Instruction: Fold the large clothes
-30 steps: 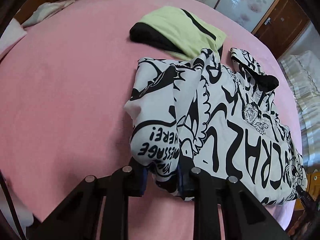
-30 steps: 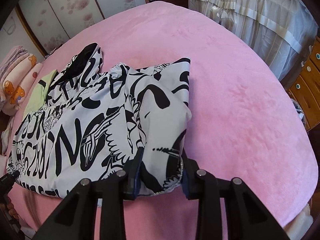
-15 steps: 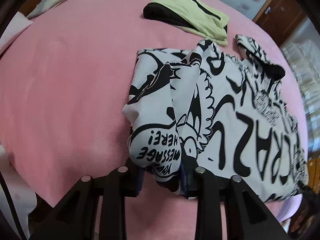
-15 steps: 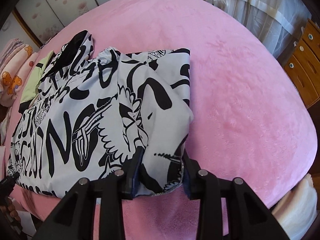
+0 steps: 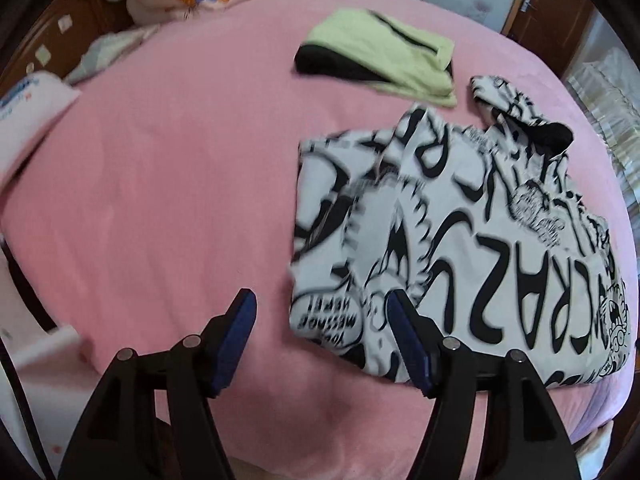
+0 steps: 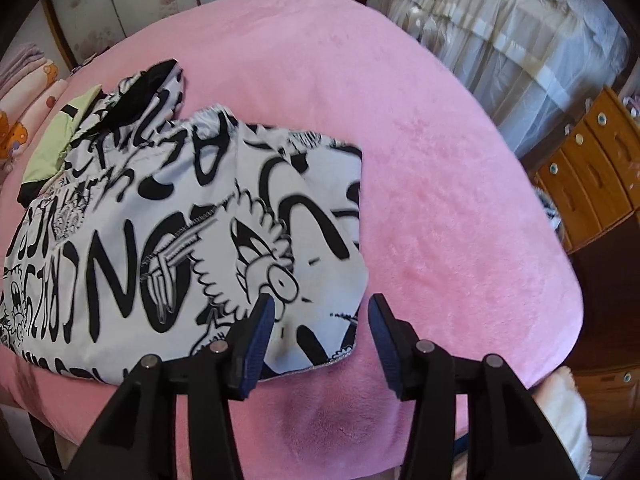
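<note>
Evidently a fold had just been laid down: the printed hoodie (image 5: 460,240) lay flat on the pink bed (image 5: 180,160), both sides turned in over its body, hood end farthest from the cameras and beside the folded green garment (image 5: 380,56). The release step was in hand. Judging by that, the next move would call for taking hold of the near hem and carrying it toward the hood.

The left gripper (image 5: 320,312) had just been opening; its jaws stood wide apart, the hoodie's near corner between them, untouched as far as could be seen. The right gripper (image 6: 322,316) had likewise been opening, jaws moderately apart astride the hoodie's other near corner, not pressing it.
</note>
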Available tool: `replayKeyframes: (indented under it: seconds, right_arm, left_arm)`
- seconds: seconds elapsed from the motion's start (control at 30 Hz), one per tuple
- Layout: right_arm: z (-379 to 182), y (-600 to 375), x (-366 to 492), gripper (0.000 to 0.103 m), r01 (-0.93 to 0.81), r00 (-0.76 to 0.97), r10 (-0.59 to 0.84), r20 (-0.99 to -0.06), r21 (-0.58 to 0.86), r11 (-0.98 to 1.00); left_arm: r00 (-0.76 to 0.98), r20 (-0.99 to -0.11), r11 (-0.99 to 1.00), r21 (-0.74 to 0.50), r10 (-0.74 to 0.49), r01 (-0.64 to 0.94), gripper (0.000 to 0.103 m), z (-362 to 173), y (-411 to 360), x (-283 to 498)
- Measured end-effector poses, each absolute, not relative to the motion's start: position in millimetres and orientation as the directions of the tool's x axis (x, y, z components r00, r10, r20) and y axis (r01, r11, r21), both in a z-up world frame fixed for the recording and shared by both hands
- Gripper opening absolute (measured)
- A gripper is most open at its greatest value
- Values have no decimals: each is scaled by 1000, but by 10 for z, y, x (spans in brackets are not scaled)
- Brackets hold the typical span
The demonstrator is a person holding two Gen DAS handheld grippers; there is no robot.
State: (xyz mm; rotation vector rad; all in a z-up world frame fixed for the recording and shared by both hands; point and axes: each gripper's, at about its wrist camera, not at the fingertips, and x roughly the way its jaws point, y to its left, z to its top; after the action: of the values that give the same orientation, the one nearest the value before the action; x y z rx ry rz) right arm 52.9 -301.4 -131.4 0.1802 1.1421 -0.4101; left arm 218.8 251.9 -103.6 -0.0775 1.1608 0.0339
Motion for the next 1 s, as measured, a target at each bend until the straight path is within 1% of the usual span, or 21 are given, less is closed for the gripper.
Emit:
replayKeyframes:
  seconds: [0.2, 0.27, 0.43, 0.57, 0.63, 0.7, 0.87, 0.97, 1.0]
  right_arm:
    - [-831, -2744, 855, 49, 303, 445, -241, -863, -108, 947]
    - [-646, -2636, 1038, 49, 261, 485, -243, -840, -126, 957]
    - [-216, -2395, 1604, 49, 175, 573, -219, -790, -143, 974]
    - [-1, -2233, 2189, 49, 113, 627, -168, -761, -125, 986]
    - [2, -2169, 2529, 49, 85, 630, -133, -765, -102, 991]
    - [-55, -2124, 2917, 49, 53, 625, -86, -776, -68, 996]
    - [-357, -2104, 3781, 49, 52, 602, -44, -798, -15, 999]
    - [-644, -2083, 4222, 43, 57, 563, -6, -827, 32, 998]
    - [-746, -2069, 4342, 39, 58, 545, 1, -838, 39, 998]
  left_arm:
    - [465, -885, 1000, 3, -3, 12, 67, -492, 2255, 2523]
    - [476, -879, 999, -18, -31, 32, 73, -298, 2143, 2739]
    - [529, -845, 995, -45, -83, 85, 74, 147, 1797, 3281]
    - [580, -810, 991, -8, -84, 132, 80, 321, 1398, 3717]
    - [605, -792, 988, 21, -78, 155, 81, 311, 1177, 3966]
    - [612, -785, 984, 24, -92, 179, 81, 215, 961, 4215]
    - [597, -793, 979, 9, -118, 205, 81, -278, 517, 4821]
    - [559, -819, 976, -6, -131, 220, 81, -619, 316, 5081]
    - [543, -829, 975, -10, -132, 220, 81, -731, 261, 5153]
